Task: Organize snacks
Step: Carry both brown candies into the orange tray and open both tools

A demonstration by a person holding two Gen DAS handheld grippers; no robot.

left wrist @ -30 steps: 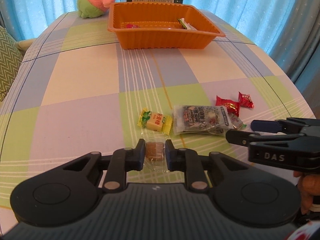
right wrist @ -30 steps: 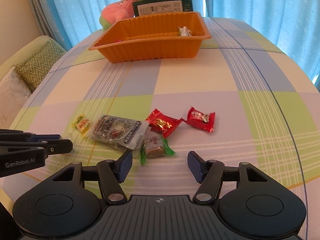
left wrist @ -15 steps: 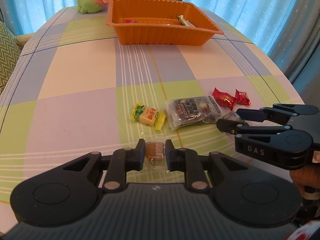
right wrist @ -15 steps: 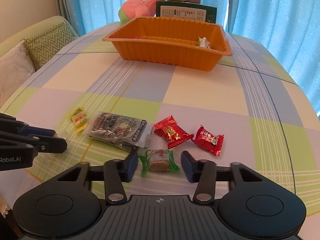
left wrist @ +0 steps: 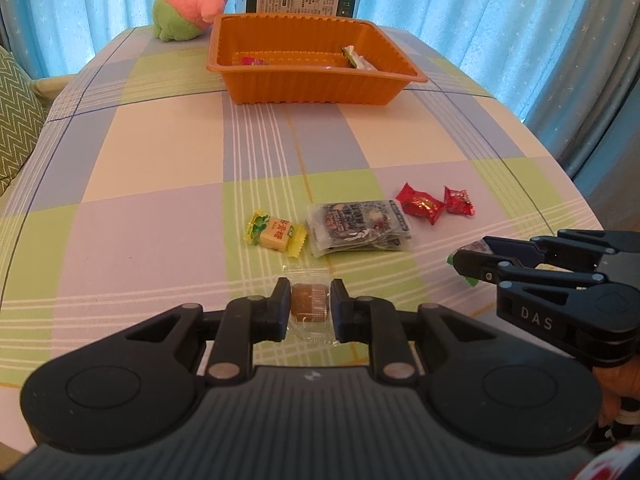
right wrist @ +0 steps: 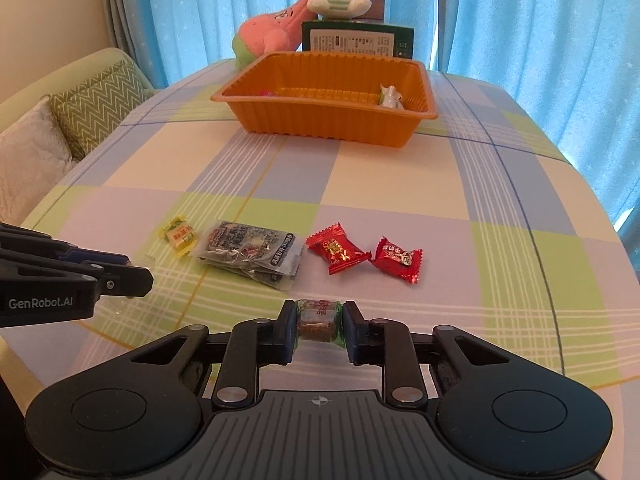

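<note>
Both tongs were clamped: left tongs (left wrist: 310, 306) on a brown candy (left wrist: 309, 303), right tongs (right wrist: 319, 326), jaws just closed, on a green candy (right wrist: 319, 320). Four snacks remained on the counter (left wrist: 160, 160); the tray (left wrist: 312, 92) held few.

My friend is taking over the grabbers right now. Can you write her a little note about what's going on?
Left tool: shut on a brown candy in clear wrap.
Right tool: its jaws have just been closing and now pinch a green-wrapped candy.
Orange tray at the far end of the table: a couple of snacks already inside.
Left on the tablecloth: yellow candy, dark snack packets, two red candies.
Next, probably: carry both held candies to the tray, then fetch the rest.
</note>
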